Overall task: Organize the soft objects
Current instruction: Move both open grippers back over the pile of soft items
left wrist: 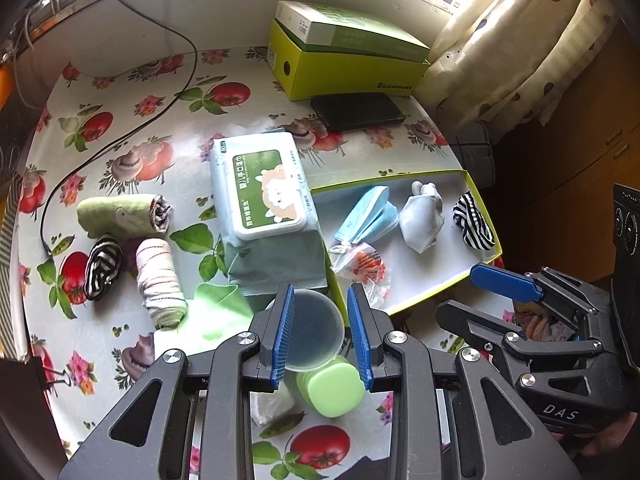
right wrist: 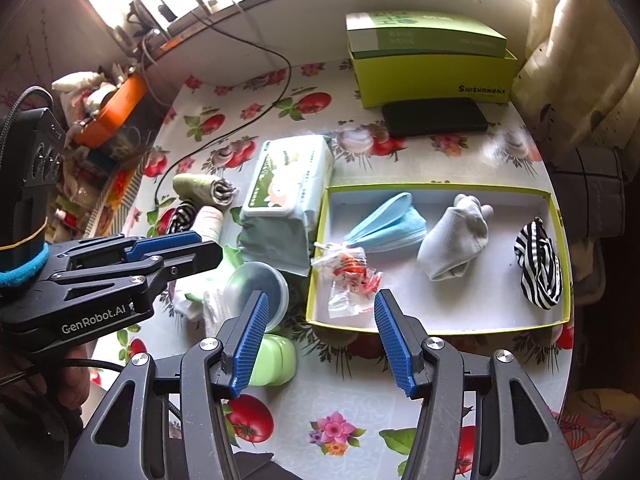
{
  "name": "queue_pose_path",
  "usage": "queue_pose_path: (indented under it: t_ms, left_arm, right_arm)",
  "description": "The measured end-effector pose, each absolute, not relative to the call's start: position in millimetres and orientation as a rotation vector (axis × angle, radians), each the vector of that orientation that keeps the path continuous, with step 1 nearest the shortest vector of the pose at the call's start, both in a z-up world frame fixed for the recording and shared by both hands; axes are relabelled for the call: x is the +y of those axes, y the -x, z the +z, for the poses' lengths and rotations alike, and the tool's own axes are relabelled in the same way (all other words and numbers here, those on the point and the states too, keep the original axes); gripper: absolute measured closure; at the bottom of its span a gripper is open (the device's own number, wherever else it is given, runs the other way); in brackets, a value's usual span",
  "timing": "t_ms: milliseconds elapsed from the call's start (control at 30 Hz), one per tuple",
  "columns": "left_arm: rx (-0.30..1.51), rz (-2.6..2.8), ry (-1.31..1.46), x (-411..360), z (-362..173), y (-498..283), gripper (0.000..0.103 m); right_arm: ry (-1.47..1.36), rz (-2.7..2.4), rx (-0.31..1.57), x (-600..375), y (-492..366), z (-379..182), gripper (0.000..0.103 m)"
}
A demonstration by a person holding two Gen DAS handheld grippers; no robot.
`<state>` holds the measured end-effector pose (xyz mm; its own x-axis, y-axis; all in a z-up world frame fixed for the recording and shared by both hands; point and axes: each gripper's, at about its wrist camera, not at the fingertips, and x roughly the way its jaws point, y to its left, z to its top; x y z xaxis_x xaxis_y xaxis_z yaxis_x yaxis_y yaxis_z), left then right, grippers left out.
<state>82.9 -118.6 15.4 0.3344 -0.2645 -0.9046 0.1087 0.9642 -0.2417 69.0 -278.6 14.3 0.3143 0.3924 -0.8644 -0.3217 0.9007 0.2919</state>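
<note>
A shallow yellow-rimmed tray (right wrist: 558, 248) (left wrist: 432, 296) holds a blue face mask (right wrist: 390, 224), a white sock (right wrist: 456, 240), a striped black-and-white cloth (right wrist: 538, 268) and a crinkled plastic packet (right wrist: 348, 276). Left of the wipes pack (left wrist: 262, 188) lie a green rolled towel (left wrist: 120, 212), a striped roll (left wrist: 102, 266) and a white rolled cloth (left wrist: 158, 276). My left gripper (left wrist: 320, 320) is open and empty over a clear round lid (left wrist: 316, 332). My right gripper (right wrist: 320, 332) is open and empty at the tray's near edge.
A green cloth (left wrist: 216, 316) and a light green container (left wrist: 332, 390) lie near my left gripper. A yellow-green box (left wrist: 348, 60) with a black phone (left wrist: 358, 112) in front stands at the back. A black cable (left wrist: 120, 136) crosses the floral tablecloth. Curtains hang at right.
</note>
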Motion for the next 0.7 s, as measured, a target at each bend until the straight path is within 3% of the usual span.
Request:
queue_pose_path:
  t_ms: [700]
  left_arm:
    - [1.228,-0.122,0.252,-46.3,-5.8,-62.5,0.074]
  right_arm:
    - [0.022,0.568,1.193,-224.2,-65.6,12.8,0.047]
